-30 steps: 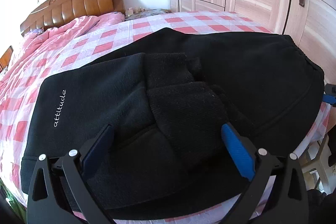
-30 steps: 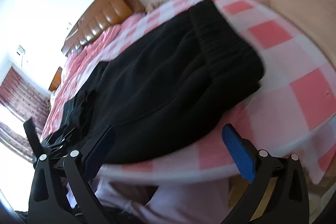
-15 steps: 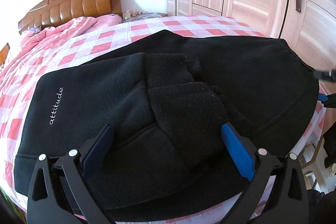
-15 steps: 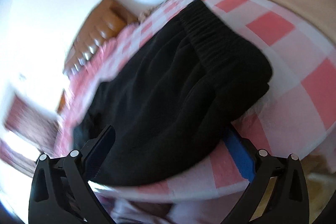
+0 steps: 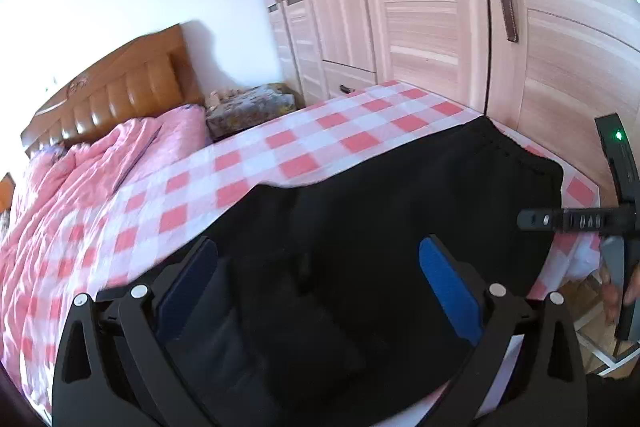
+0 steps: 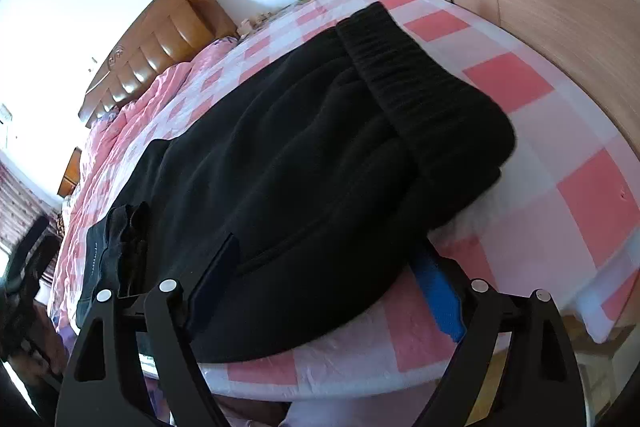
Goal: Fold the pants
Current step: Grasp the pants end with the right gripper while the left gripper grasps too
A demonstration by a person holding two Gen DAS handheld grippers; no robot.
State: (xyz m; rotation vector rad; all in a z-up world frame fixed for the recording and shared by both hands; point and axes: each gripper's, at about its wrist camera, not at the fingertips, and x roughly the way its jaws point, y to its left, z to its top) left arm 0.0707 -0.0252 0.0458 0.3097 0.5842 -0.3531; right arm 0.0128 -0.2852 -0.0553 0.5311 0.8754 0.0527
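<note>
Black fleece pants (image 5: 380,227) lie folded on the pink checked bed sheet (image 5: 300,147). My left gripper (image 5: 318,283) hovers open above their near part, nothing pinched between its blue pads. In the right wrist view the pants (image 6: 300,147) fill the middle, their ribbed waistband (image 6: 420,79) toward the bed's corner. My right gripper (image 6: 324,281) straddles the near edge at that waist end, and its jaws are closing. Fabric lies between them, with one blue pad (image 6: 436,287) tucked under the edge. I see no firm pinch. That tool's black frame (image 5: 576,219) shows at the right of the left wrist view.
A wooden headboard (image 5: 120,95) and a bunched pink quilt (image 5: 80,187) are at the bed's far end. A cluttered nightstand (image 5: 252,107) stands beside them. Wardrobe doors (image 5: 420,7) line the right side close to the bed. The bed's edge (image 6: 360,383) runs just below the right gripper.
The left gripper has lifted and swung right, so the white print on the pants has left its view. The right gripper has pushed onto the waist end and its jaws have narrowed.
</note>
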